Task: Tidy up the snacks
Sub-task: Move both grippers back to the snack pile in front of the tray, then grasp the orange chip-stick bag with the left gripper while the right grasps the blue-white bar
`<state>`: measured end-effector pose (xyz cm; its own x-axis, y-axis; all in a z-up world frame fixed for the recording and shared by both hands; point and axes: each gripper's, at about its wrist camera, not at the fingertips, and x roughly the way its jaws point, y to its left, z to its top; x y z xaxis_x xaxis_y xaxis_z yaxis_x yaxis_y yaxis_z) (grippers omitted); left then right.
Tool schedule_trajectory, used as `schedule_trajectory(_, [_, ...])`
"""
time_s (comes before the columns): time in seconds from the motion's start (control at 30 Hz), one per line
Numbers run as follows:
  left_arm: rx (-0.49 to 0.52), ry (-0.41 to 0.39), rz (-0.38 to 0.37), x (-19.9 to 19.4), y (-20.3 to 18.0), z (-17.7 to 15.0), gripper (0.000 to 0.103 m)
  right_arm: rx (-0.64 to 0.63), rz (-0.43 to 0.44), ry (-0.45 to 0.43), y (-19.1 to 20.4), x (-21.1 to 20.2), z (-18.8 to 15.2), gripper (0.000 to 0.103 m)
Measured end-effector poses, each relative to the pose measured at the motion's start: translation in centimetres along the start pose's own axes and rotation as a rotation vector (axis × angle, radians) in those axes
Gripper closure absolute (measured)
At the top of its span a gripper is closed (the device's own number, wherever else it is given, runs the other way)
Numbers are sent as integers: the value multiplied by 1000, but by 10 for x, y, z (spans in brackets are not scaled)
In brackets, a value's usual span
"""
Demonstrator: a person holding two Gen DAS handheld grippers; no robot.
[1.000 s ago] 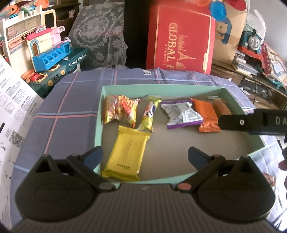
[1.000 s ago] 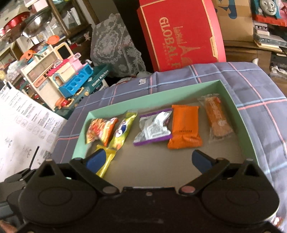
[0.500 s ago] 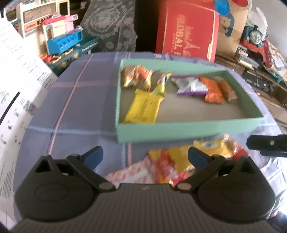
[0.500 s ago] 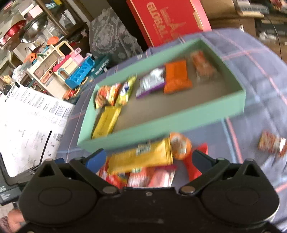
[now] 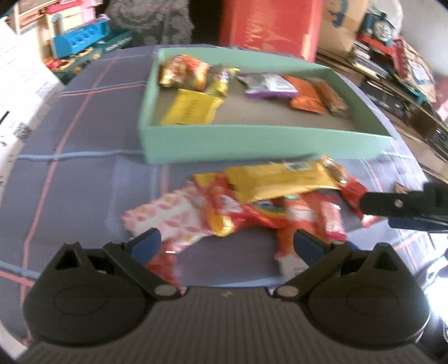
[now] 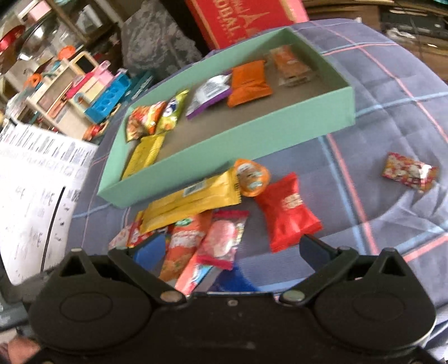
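Note:
A green box (image 5: 263, 142) (image 6: 252, 131) on the plaid cloth holds several snack packets, among them a yellow one (image 5: 193, 107) and an orange one (image 6: 247, 81). In front of the box lies a pile of loose snacks: a long yellow packet (image 5: 280, 179) (image 6: 193, 197), a red packet (image 6: 288, 212), a pink-white packet (image 5: 170, 215) and a round orange cup (image 6: 252, 176). My left gripper (image 5: 226, 243) is open and empty, low over the pile. My right gripper (image 6: 232, 247) is open and empty over the pile; it shows in the left wrist view (image 5: 403, 204) at the right.
A small red-patterned packet (image 6: 408, 170) lies alone on the cloth at the right. A red gift box (image 5: 268, 25) stands behind the green box. Toy kitchen sets (image 6: 92, 92) and white printed sheets (image 6: 36, 196) stand at the left. Shelves with clutter are at the right.
Both grippers have pulled back from over the green box toward its near side. The loose snack pile in front of the box has come into view under them.

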<state>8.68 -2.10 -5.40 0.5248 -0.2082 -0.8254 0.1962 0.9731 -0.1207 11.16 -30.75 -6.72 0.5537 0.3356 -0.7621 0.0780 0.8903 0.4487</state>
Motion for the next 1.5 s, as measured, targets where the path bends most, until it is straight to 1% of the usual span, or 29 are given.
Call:
schedule_trajectory(0.17, [38,30,-32,15,-24,0,2,39,-28,-6,-20,-2,-3,0])
schedule_trajectory(0.2, [41,34,-42,18,-27,0,7,46,-32,-4,-24,-3,-4,0])
schedule_trajectory(0.27, [46,36,-52,23,-34,2,9,60,-38,1,-31,-3,-6,0])
schedule_trajectory(0.4, [44,48,-81,33,-43,6,19,83,-42,-2,-44,-7,-8,0])
schedule_trajectory(0.47, [48,49,-89,38,-48,8,24,84,-45,-15,-45,-9,-9,4])
schedule_trajectory(0.5, [55,50,-91,40,-50,8,29,82,-51,-23,-45,-10,-10,5])
schedule_trajectory(0.57, [73,52,-91,42,-55,8,48,80,-52,-21,-46,-11,-12,6])
schedule_trajectory(0.6, [90,61,-101,43,-57,7,62,76,-51,-20,-45,-11,-13,8])
schedule_trajectory(0.63, [95,63,-122,43,-58,6,70,73,-52,-19,-45,-11,-14,9])
schedule_trajectory(0.77, [134,63,-108,37,-59,1,70,44,-50,-10,-42,-12,-19,16])
schedule_trajectory(0.9, [110,82,-117,28,-46,-5,70,-29,-32,6,-31,-11,-26,21])
schedule_trajectory(0.97, [99,95,-120,24,-39,-8,70,-52,-17,27,-24,-9,-29,26])
schedule_trajectory(1.1, [64,102,-109,19,-25,-14,69,-124,-4,61,-7,-2,-35,27])
schedule_trajectory(1.2, [34,98,-92,16,-15,-17,64,-192,1,73,6,0,-40,28])
schedule_trajectory(1.3, [19,90,-83,14,-10,-19,62,-306,-30,80,22,2,-50,29])
schedule_trajectory(1.37, [18,86,-80,14,-10,-20,61,-382,-68,76,31,4,-55,40])
schedule_trajectory(1.4, [19,84,-75,14,-10,-21,59,-416,-84,72,35,3,-58,43])
schedule_trajectory(1.43, [21,82,-70,13,-11,-21,57,-433,-91,69,36,3,-59,53])
schedule_trajectory(1.47, [22,81,-66,13,-11,-21,56,-445,-96,67,37,3,-59,57])
schedule_trajectory(1.5, [22,81,-62,13,-12,-21,54,-454,-98,65,37,2,-60,59])
